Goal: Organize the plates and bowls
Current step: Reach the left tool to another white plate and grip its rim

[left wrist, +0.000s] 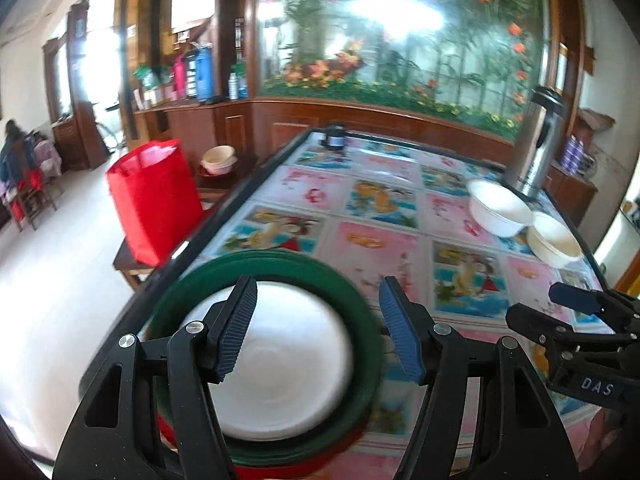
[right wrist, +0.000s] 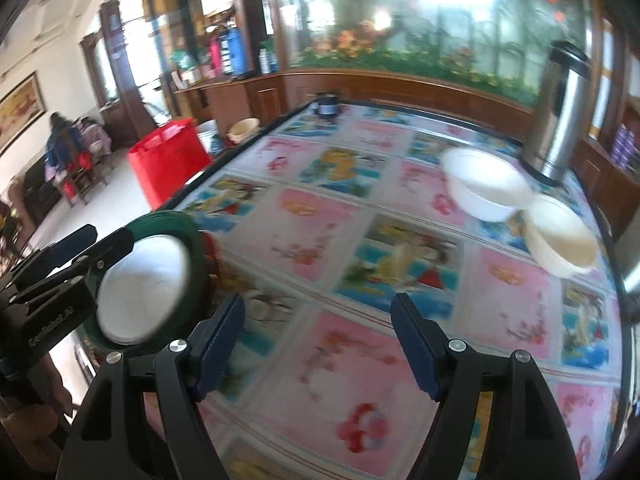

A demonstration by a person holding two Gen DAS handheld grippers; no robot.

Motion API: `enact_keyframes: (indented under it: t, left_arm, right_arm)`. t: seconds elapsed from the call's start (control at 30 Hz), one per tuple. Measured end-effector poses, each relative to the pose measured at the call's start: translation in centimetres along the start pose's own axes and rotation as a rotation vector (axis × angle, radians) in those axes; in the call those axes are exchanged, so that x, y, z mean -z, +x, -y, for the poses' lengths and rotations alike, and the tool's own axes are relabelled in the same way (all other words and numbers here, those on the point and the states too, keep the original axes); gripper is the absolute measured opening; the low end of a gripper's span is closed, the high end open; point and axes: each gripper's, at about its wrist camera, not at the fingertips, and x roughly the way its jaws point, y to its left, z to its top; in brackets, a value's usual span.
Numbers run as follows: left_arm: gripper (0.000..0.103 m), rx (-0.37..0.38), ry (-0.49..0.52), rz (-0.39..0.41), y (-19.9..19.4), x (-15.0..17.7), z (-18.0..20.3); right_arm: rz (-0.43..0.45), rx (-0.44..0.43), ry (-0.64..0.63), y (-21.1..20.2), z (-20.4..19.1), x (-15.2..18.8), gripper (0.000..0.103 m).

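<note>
A green-rimmed plate with a white centre point(left wrist: 280, 352) lies on a red plate point(left wrist: 280, 468) at the table's near left corner; it also shows in the right wrist view point(right wrist: 152, 276). My left gripper point(left wrist: 318, 330) is open and empty just above it. My right gripper point(right wrist: 318, 346) is open and empty over the middle of the table; it also shows in the left wrist view point(left wrist: 568, 312). A white bowl point(left wrist: 500, 208) point(right wrist: 486, 190) and a cream bowl point(left wrist: 554, 242) point(right wrist: 560, 242) stand side by side at the far right.
The table point(left wrist: 360, 216) has a patterned cover under glass. A steel thermos point(left wrist: 538, 140) point(right wrist: 564, 112) stands at the far right corner, a small dark jar point(left wrist: 334, 138) at the far edge. A red bag point(left wrist: 154, 204) stands left of the table.
</note>
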Motion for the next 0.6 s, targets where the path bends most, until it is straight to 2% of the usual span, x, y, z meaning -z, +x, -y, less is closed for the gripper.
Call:
enact_keyframes:
  t: [0.17, 0.3, 0.6]
  left_arm:
    - [0.064, 0.041, 0.069, -0.013, 0.8, -0.5, 3.7]
    - [0.064, 0.071, 0.109, -0.017, 1.3, -1.1, 6.5]
    - [0.064, 0.124, 0.163, -0.025, 3.3, -3.1, 11.7]
  right_arm:
    - [-0.009, 0.08, 0.032, -0.3, 3.0, 0.5, 0.075]
    - [-0.019, 0.098, 0.081, -0.3, 5.6, 0.6, 0.076]
    - [-0.02, 0.156, 0.093, -0.2, 9.4, -0.1, 0.076]
